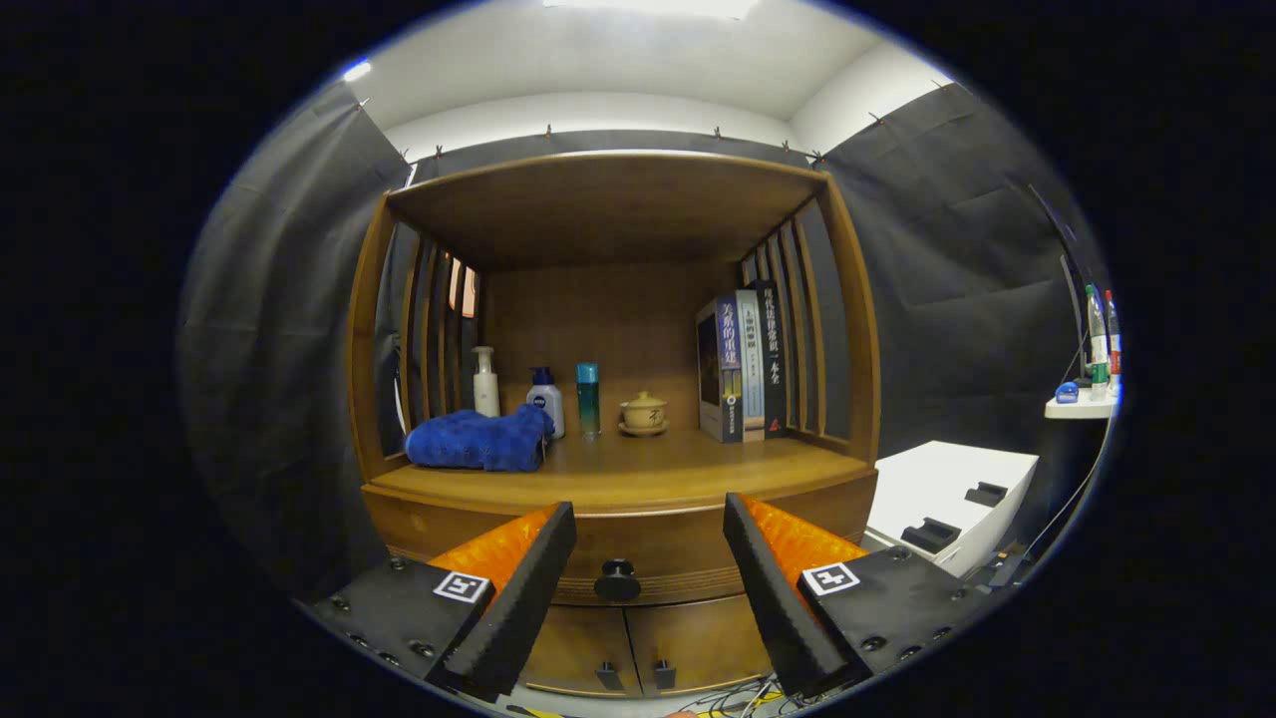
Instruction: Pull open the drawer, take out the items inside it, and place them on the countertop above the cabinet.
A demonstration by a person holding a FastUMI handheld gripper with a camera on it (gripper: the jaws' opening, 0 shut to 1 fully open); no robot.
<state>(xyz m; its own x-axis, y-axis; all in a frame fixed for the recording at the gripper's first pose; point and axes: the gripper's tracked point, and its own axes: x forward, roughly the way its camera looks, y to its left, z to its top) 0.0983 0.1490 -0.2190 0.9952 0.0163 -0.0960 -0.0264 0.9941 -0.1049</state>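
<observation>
While the drawer [618, 568] sits closed, the gripper [648, 519] hangs spread wide in front of it, holding nothing.

Its dark round knob [617, 580] shows in the gap between the two fingers, apart from both, on the curved drawer front of the wooden cabinet [857, 339]; below it are two cupboard doors [638, 648] with small dark handles. On the desk [638, 474] above the drawer, under the cabinet's open hutch, lie a folded blue towel [477, 441], a white pump bottle [485, 382], a white bottle with a blue cap [545, 401], a slim teal bottle [588, 399], a small lidded ceramic cup on a saucer [644, 413], and a row of upright books [743, 364]. Beside the cabinet stands a white box [952, 499].
</observation>
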